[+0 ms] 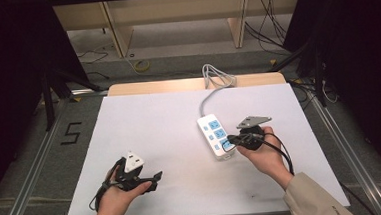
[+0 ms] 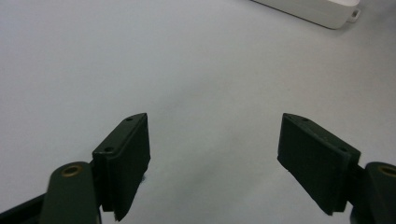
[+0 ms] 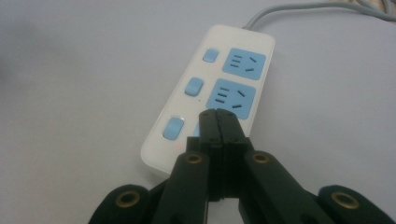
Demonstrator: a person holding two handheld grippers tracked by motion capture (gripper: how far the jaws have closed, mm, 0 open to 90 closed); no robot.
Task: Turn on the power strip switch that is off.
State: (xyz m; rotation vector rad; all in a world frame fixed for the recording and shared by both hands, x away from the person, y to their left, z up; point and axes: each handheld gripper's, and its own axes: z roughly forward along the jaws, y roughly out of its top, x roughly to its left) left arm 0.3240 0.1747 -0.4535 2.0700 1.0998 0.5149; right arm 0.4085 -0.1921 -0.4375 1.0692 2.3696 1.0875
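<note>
A white power strip with three blue sockets and three blue switches lies right of the table's middle, its grey cord running to the far edge. In the right gripper view the strip lies just ahead, and my right gripper is shut with nothing between its jaws, its tips over the nearest socket. From above, that gripper hovers at the strip's near end. My left gripper rests at the near left, its jaws wide apart and empty over bare table.
The white tabletop has a wooden strip along its far edge. Beyond it stand shelf legs and loose cables on the floor. A corner of the power strip shows at the top of the left gripper view.
</note>
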